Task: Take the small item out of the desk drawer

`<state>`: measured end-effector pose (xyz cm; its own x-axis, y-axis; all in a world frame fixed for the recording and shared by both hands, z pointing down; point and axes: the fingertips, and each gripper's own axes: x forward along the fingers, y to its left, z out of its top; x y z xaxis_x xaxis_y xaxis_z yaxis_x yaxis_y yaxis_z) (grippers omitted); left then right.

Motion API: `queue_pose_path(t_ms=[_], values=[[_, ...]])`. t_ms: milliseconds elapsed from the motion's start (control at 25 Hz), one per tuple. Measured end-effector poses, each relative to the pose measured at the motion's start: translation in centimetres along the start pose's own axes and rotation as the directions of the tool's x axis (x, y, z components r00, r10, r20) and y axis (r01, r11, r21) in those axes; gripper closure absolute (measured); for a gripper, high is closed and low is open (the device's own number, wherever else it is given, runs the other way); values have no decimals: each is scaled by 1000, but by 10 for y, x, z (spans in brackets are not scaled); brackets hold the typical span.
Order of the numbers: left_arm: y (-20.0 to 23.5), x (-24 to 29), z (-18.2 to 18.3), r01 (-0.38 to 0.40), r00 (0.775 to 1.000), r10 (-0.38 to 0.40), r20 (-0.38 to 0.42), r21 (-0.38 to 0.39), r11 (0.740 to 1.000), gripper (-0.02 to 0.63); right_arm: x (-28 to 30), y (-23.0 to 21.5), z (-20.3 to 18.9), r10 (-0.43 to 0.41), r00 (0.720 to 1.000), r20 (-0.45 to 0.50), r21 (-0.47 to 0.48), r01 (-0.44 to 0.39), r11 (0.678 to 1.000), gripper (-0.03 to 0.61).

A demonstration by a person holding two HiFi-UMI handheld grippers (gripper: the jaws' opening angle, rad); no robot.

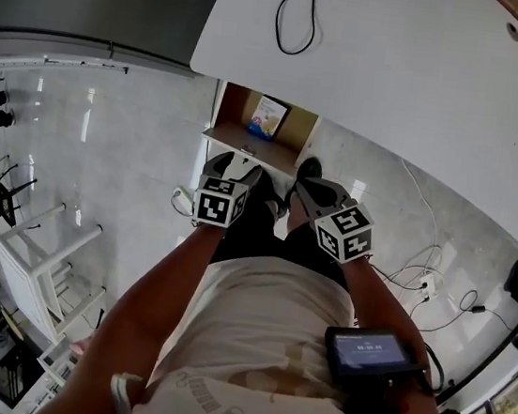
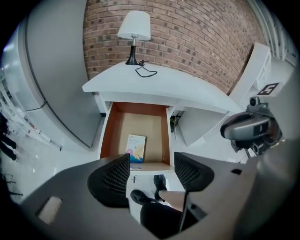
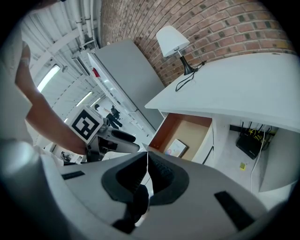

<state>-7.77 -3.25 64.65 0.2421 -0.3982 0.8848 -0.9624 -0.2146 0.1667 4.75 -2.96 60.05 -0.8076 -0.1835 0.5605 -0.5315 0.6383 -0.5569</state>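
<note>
With my left gripper (image 2: 151, 165) wide and empty and my right gripper (image 3: 147, 161) closed, I reach squarely for the card (image 2: 136, 147) at the front of the drawer (image 2: 108, 131).

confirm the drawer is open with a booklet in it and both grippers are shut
Only the right gripper is shut. The left gripper view shows the left gripper open, jaws apart with nothing between them. The drawer is open with a booklet in it.
</note>
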Motion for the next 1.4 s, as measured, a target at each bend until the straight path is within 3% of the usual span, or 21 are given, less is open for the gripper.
queue_pose_path(t_ms=[240, 560, 920, 1400], values=[[10, 19, -10, -21, 999, 20, -42, -7, 1000, 275, 5, -8, -1, 7, 1000, -2, 14, -7, 1000, 572], [10, 33, -2, -18, 999, 16, -35, -60, 998, 252, 9, -19, -3, 5, 1000, 16, 47, -5, 999, 572], [12, 58, -4, 22, 998, -25, -66, -44, 999, 250, 21, -29, -15, 11, 1000, 3, 49, -11, 999, 572], [25, 92, -5, 15, 995, -13, -95, 20, 1000, 250, 38, -38, -25, -3, 1000, -5, 43, 3, 999, 572]])
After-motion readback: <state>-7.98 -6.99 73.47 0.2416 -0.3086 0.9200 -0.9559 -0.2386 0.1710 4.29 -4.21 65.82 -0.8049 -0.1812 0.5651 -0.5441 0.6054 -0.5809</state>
